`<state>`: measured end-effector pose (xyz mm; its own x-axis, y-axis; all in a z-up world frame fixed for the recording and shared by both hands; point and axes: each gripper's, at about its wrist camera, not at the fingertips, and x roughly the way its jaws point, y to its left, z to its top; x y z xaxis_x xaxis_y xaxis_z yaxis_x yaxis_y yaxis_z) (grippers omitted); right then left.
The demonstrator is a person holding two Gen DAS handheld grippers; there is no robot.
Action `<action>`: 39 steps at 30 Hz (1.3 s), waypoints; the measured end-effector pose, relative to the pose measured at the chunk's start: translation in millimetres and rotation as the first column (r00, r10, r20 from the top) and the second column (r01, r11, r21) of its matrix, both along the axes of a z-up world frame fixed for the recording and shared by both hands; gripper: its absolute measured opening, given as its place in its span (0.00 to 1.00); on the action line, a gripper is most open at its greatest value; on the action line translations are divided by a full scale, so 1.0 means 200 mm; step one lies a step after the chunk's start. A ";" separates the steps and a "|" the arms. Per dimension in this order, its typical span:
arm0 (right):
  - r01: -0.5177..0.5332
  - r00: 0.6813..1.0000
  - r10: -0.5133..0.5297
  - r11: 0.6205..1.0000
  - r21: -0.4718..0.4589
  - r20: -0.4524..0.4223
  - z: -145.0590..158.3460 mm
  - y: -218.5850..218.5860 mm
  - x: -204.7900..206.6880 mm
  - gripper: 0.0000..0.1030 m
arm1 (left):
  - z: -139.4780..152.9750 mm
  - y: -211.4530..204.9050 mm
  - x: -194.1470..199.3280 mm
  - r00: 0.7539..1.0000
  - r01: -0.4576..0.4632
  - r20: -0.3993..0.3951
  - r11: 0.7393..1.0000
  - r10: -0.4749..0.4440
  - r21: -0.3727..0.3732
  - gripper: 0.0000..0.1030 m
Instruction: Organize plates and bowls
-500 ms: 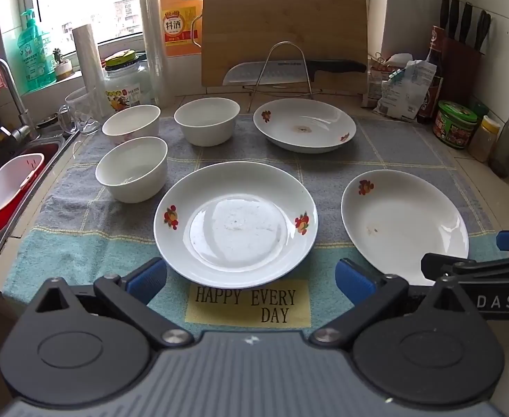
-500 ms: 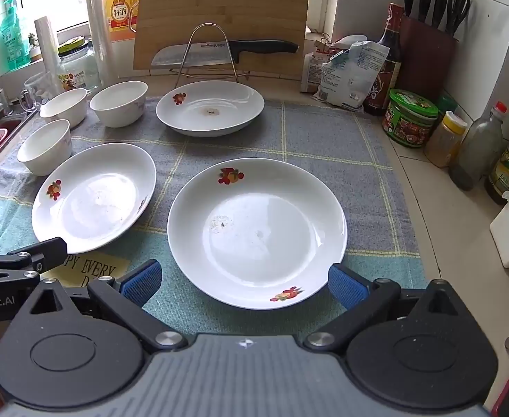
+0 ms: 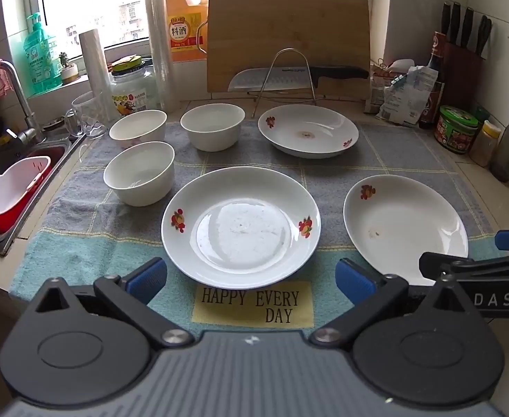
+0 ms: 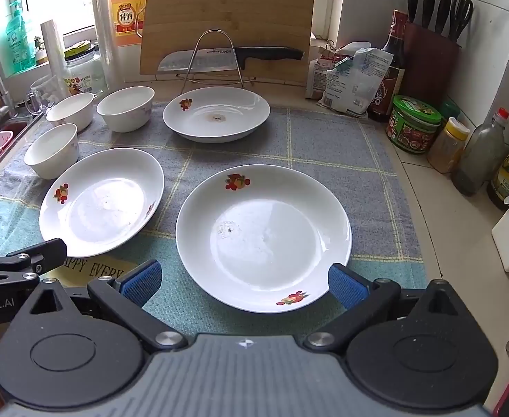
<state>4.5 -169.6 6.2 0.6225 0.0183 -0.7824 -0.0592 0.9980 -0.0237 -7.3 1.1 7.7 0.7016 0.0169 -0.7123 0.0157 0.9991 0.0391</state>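
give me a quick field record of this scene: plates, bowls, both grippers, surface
plates: three, unstacked; near-left plate, near-right plate, far plate
bowls: three, unstacked, on the left; front bowl, back-left bowl, back-right bowl
left gripper: open, empty, facing near-left plate
right gripper: open, empty, facing near-right plate
surface: checked towel on the counter
stacking: not yet begun

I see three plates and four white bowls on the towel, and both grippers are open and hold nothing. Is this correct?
Not quite: there are three white bowls, not four, as the left wrist view shows. The rest holds: three plates lie on the towel, and the left gripper and right gripper are open and empty.
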 end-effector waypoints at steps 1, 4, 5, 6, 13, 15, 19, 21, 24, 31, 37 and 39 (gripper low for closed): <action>0.000 1.000 0.000 1.000 0.001 0.001 0.00 0.00 0.00 1.00 | 0.00 0.00 0.00 1.000 0.000 0.000 1.000 0.000 0.000 0.99; 0.000 1.000 0.000 1.000 0.003 0.005 0.01 0.00 -0.01 1.00 | 0.01 0.00 0.00 1.000 0.000 0.002 1.000 0.000 -0.002 0.99; 0.000 1.000 0.000 1.000 0.004 0.006 0.01 0.00 -0.01 1.00 | 0.01 0.00 0.00 1.000 0.000 0.002 1.000 0.000 -0.003 0.99; 0.000 1.000 -0.001 1.000 0.005 0.007 0.01 0.00 -0.01 1.00 | 0.01 0.00 -0.01 1.000 0.000 0.002 1.000 0.000 -0.004 0.99; -0.001 1.000 0.000 1.000 0.007 0.012 0.02 -0.01 -0.02 1.00 | 0.01 0.00 -0.02 1.000 -0.002 0.008 1.000 0.002 -0.005 0.99; 0.000 1.000 0.000 1.000 0.007 0.016 0.01 -0.01 -0.03 1.00 | 0.01 0.01 -0.02 1.000 -0.003 0.011 1.000 0.003 -0.009 0.99; -0.001 1.000 0.001 1.000 0.003 0.021 0.02 -0.01 -0.03 1.00 | 0.01 0.01 -0.03 1.000 -0.006 0.011 1.000 0.006 -0.015 0.99; -0.001 1.000 0.001 1.000 0.003 0.021 0.02 -0.01 -0.03 1.00 | 0.01 0.01 -0.03 1.000 -0.007 0.011 1.000 0.008 -0.014 0.99; -0.003 1.000 0.003 1.000 0.000 0.022 0.02 -0.01 -0.04 1.00 | 0.02 0.00 -0.03 1.000 -0.007 0.014 1.000 0.008 -0.010 0.99; -0.004 1.000 0.004 1.000 0.000 0.023 0.02 -0.01 -0.04 1.00 | 0.02 0.00 -0.04 1.000 -0.012 0.014 1.000 0.012 -0.005 0.99; -0.007 1.000 0.007 1.000 -0.002 0.027 0.03 -0.01 -0.04 1.00 | 0.02 0.00 -0.05 1.000 -0.012 0.011 1.000 0.012 -0.001 0.99; -0.008 1.000 0.008 1.000 0.000 0.030 0.03 -0.01 -0.04 1.00 | 0.02 0.00 -0.05 1.000 -0.014 0.010 1.000 0.014 0.000 0.99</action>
<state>-3.3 -172.3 12.7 0.6454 0.0240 -0.7634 -0.0668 0.9975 -0.0251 -16.3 0.3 12.1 0.7085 0.0272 -0.7052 0.0010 0.9992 0.0395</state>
